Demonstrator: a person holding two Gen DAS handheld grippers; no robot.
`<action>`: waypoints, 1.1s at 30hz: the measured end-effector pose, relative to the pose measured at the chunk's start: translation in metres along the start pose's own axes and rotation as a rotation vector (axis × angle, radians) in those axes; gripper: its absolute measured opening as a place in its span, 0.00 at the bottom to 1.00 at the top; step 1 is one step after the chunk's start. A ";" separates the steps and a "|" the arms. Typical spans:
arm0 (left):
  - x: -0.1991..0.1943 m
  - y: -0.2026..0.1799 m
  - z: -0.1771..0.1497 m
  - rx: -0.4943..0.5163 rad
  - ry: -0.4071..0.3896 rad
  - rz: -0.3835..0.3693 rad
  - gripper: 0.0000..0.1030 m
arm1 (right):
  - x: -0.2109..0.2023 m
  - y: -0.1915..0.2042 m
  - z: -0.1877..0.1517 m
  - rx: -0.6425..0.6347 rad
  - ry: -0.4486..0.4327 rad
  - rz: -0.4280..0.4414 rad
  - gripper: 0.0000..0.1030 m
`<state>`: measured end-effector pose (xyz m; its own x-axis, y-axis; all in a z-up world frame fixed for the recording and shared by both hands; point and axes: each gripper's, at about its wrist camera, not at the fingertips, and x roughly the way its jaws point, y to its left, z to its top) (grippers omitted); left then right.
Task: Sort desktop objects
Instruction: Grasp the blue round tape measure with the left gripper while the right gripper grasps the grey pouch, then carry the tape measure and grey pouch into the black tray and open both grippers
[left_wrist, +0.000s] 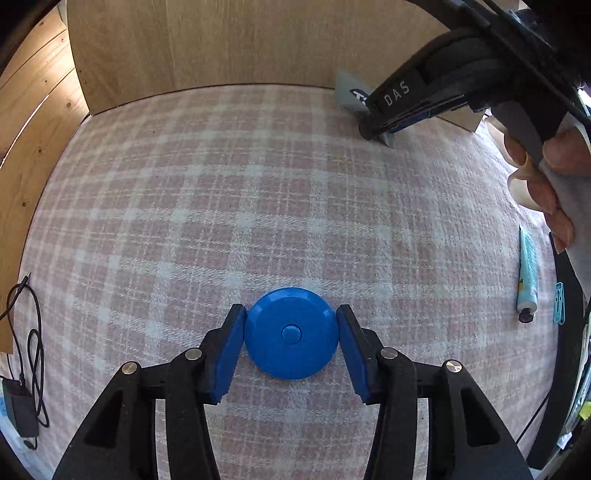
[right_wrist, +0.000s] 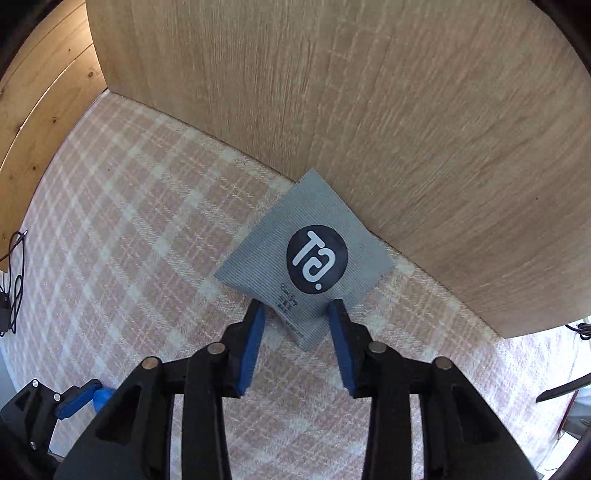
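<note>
Left tool (left_wrist: 291, 334) points down at the desk (left_wrist: 258, 192), which is covered w/ a pink-and-white plaid cloth. A round blue disc (left_wrist: 291, 334) w/ a small centre button lies flat on the cloth, right between the blue pads (left_wrist: 231, 354); pads sit at the disc's left and right edges, touching or v. nearly so, can't tell if they press. Right tool (right_wrist: 295, 325) also points down, near the back of the desk by a light wood panel (right_wrist: 369, 110). Its jaws stand fairly narrow, straddling the near corner of a flat grey sachet (right_wrist: 306, 258) w/ a dark round logo; sachet lies on the cloth w/ its far edge against the panel. Pads aren't clearly squeezing it, a gap shows on both sides. In the left wrist view the right tool is at top right over the sachet (left_wrist: 351, 94), a person's hand (left_wrist: 546, 177) on its grip. A pale green tube (left_wrist: 527, 273) w/ black cap lies near the desk's right edge, a small teal clip (left_wrist: 559, 302) just beside it. Black cable and charger (left_wrist: 22, 387) at far left.
</note>
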<state>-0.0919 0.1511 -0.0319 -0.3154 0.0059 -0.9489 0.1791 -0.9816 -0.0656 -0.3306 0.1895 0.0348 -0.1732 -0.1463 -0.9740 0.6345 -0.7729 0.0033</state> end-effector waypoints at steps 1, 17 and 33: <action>0.000 0.000 -0.002 0.002 0.000 0.000 0.46 | -0.001 -0.001 -0.002 -0.001 0.001 0.009 0.19; -0.019 0.001 -0.051 -0.048 0.036 -0.065 0.46 | -0.065 -0.038 -0.069 0.104 -0.031 0.206 0.05; -0.106 -0.093 -0.075 0.123 -0.048 -0.136 0.46 | -0.181 -0.097 -0.242 0.217 -0.184 0.259 0.05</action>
<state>-0.0054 0.2563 0.0519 -0.3737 0.1334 -0.9179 0.0173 -0.9884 -0.1507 -0.1789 0.4405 0.1556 -0.1727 -0.4473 -0.8776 0.5044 -0.8054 0.3113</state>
